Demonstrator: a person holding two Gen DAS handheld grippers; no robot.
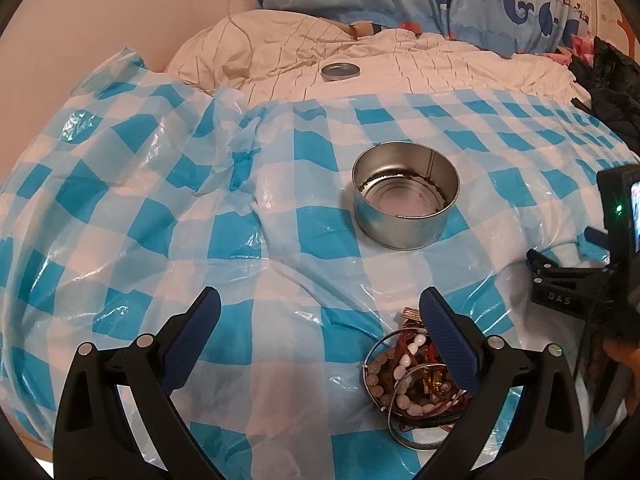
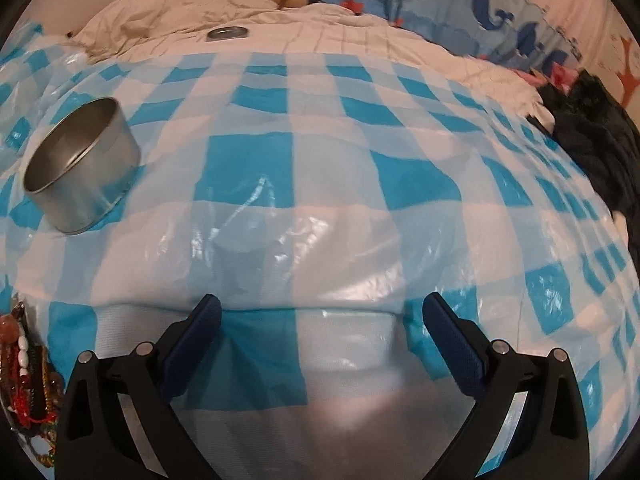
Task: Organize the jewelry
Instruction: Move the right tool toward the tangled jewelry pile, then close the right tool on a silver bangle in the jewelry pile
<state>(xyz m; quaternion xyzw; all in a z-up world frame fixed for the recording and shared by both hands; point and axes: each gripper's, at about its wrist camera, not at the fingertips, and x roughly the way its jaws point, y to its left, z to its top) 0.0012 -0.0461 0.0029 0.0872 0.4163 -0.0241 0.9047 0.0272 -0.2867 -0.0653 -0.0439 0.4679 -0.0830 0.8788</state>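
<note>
Left gripper (image 1: 320, 312) spread wide, nothing pinched, right finger (image 1: 448, 344) overlapping the jewelry pile (image 1: 408, 376) of bead bracelets and bangles on the checked plastic sheet (image 1: 280, 264). Right gripper (image 2: 322, 320) likewise gaping and empty, hovering over bare sheet, pile at far left edge. Round metal tin (image 1: 405, 196) standing upright beyond the pile, well apart, seemingly holding no jewelry. Lid (image 1: 340, 71) lying off on the bedding farther back. Judged barely begun: whole pile yet to go in, then lid on.

Bed (image 1: 420, 68) under checked plastic sheet (image 1: 280, 184): 1 open tin (image 1: 404, 224), jewelry heap (image 1: 408, 380), lid (image 1: 340, 71).
</note>
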